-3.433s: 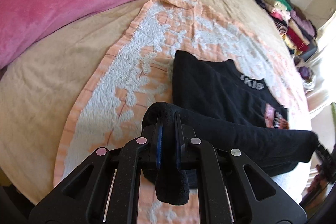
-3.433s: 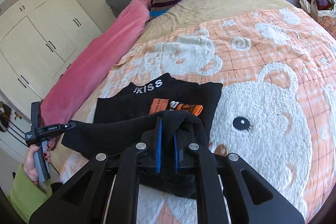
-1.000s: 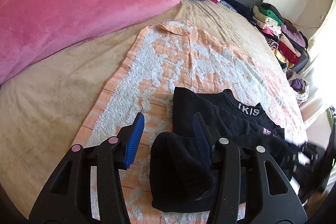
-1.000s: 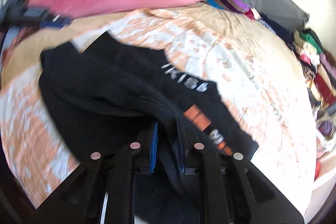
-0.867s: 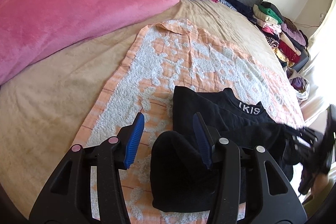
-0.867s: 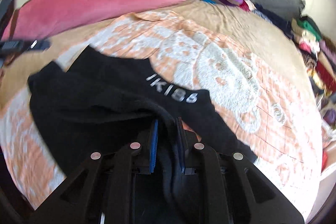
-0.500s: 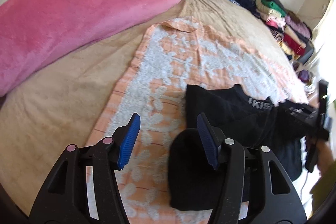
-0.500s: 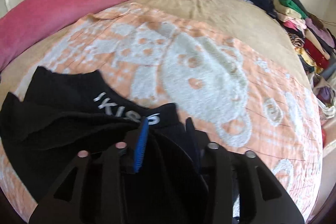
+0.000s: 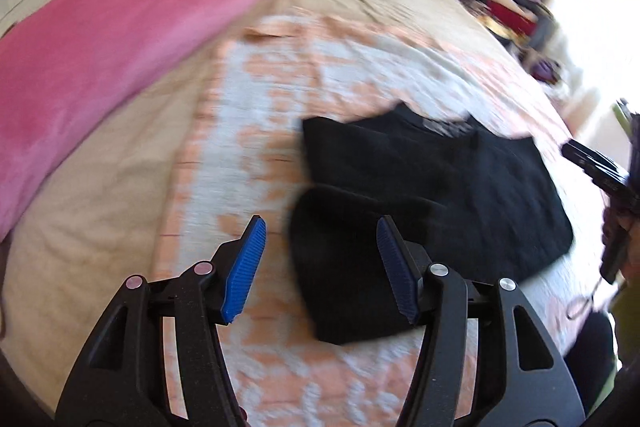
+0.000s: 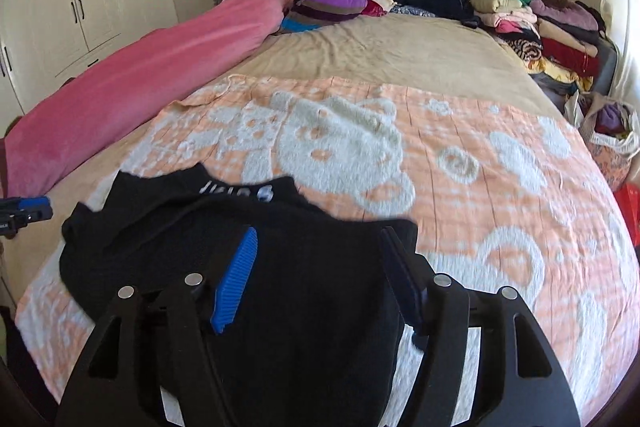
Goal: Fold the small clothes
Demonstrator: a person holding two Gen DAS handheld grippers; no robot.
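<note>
one black top (image 10: 256, 267) lies on the orange blanket (image 10: 480, 187); our two grippers, left (image 9: 320, 267) and right (image 10: 320, 279), have just been opening and let it go; both gape.

Released the black garment (image 10: 248, 267), now lying folded on the blanket (image 10: 480, 187). Right hand-held gripper (image 10: 316, 279) just opened wide above it; left hand-held gripper (image 9: 320, 267) opened too, nothing clamped.
</note>
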